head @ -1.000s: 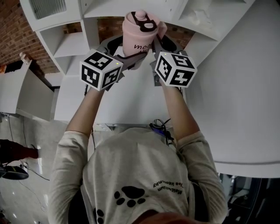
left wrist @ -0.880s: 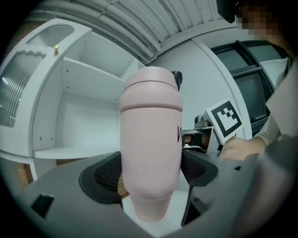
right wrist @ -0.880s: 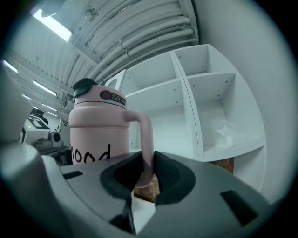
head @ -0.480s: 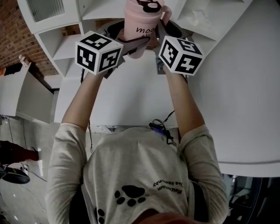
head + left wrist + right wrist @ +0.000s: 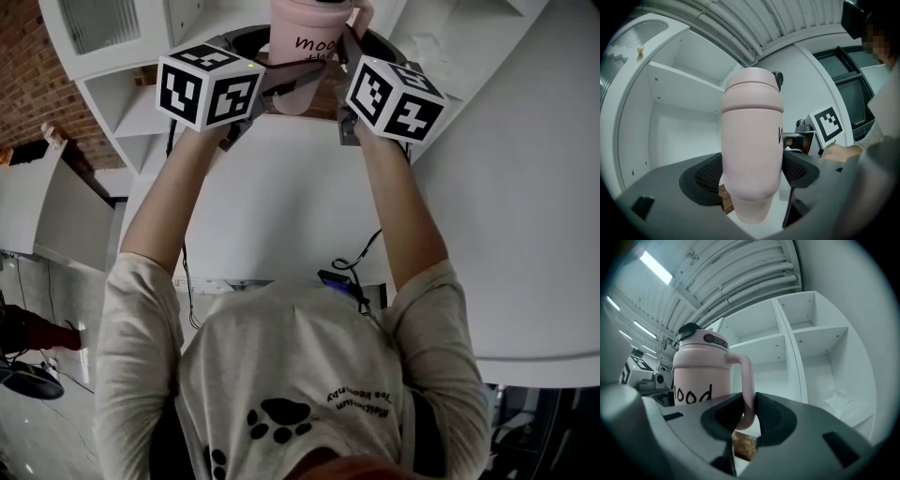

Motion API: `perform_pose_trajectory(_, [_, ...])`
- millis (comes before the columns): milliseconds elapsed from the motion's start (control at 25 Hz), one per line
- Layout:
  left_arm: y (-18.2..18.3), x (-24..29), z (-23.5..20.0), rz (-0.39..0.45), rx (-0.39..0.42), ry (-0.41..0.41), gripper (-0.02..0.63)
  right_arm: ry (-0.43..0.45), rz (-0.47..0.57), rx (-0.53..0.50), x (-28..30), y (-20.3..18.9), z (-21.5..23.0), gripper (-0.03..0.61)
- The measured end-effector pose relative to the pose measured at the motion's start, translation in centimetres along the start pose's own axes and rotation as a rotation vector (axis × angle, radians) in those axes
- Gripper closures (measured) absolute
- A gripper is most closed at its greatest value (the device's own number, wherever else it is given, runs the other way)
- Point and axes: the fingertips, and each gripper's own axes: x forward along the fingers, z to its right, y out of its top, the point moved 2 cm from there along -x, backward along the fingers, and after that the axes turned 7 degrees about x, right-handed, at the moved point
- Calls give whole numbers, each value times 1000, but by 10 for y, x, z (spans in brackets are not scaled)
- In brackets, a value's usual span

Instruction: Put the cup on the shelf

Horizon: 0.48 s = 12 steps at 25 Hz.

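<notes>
Cup [image 5: 305, 52] upright, lid [image 5: 701, 339] up, your left gripper [image 5: 752, 176] clamping its body, your right gripper [image 5: 749, 416] clamping its handle [image 5: 748, 380].

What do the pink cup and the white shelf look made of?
Cup: likely plastic or coated metal; smooth matte pink surface, soft highlights, moulded handle. Shelf: probably painted or laminated board; flat matte white panels with small holes, no grain showing.

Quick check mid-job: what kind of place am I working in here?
Probably a lab or workshop, not a home: bare ceiling pipes and strip lights overhead, a brick wall, and a white shelf unit.
</notes>
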Motion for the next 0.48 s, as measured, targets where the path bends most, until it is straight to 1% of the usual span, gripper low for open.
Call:
perform_pose_trajectory(160, [24,8,-22,9,-9,-2,207,9,7,-12,21,28,2,495])
perform_pose_trajectory(480, [47,24,-36,14,11,-6,207,6,23,-4,35,48,15,495])
